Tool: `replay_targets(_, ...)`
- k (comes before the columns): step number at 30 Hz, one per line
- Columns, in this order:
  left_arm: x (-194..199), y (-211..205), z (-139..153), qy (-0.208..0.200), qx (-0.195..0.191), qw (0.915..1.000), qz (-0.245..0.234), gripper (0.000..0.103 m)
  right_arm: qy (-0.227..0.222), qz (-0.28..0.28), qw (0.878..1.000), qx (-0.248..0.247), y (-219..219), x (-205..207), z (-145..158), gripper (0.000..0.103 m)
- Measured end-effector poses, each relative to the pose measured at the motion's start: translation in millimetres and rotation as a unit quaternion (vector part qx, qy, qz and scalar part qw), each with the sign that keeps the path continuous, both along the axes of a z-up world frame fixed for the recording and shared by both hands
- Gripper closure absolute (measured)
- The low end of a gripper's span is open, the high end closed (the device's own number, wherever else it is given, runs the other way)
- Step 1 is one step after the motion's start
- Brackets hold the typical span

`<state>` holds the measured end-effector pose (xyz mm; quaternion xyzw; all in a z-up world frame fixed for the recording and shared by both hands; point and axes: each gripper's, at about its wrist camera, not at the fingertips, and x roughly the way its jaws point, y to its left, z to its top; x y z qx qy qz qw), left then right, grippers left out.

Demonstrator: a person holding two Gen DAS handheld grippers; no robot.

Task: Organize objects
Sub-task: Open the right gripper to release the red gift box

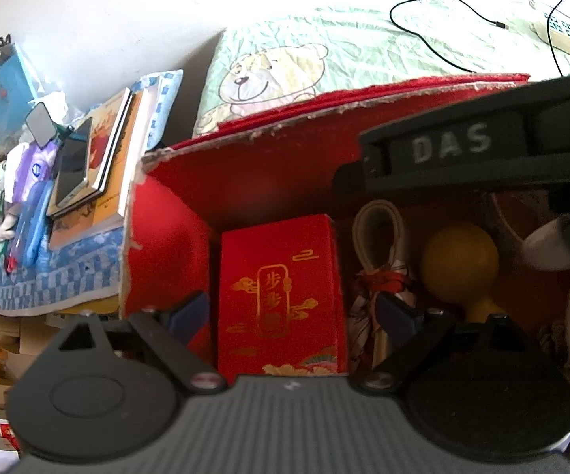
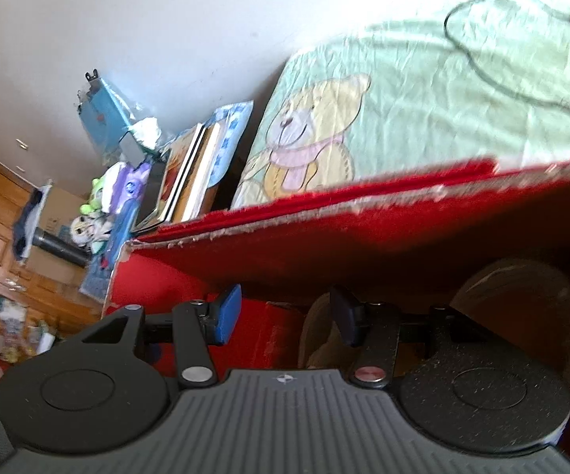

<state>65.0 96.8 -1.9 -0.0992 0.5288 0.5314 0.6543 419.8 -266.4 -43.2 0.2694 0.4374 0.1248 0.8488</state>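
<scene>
The left gripper [image 1: 291,312] is gaping wide around a red gift box [image 1: 281,296] standing in the red carton's [image 1: 245,181] left corner, contact unclear. The right gripper [image 2: 285,316] is hanging open, empty; blur is obscuring the carton's contents.

Right gripper [image 1: 462,146] showing white raised "DAS"; small red box [image 1: 281,296] bearing gold characters "步步", rest unreadable

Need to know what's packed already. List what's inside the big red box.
Inside the big red box: a small red gift box, a yellow gourd and a knotted cream strap. The right gripper covers the right part.
</scene>
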Motion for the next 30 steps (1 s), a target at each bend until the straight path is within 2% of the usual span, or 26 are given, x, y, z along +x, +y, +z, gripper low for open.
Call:
replay_targets(8, -1, -13, 14, -0.017, 0.021, 0.9995, -0.013, 0.009, -0.027, -0.043, 0.996, -0.070, -14, -28, 33, 0.049)
replay_targets(13, -2, -25, 22, -0.027, 0.031, 0.9990, -0.019, 0.008, -0.032, -0.067, 0.994, -0.085, -17, -50, 43, 0.047)
replay_targets(20, -8, -44, 34, -0.044, 0.044, 0.9979, -0.021, 0.007, -0.051, -0.086, 0.985, -0.138, -6, -75, 58, 0.047)
replay_targets(30, -14, -68, 44, -0.069, 0.048, 0.9965, -0.005, 0.007, -0.072, -0.100, 0.979, -0.163, -1, -111, 66, 0.048)
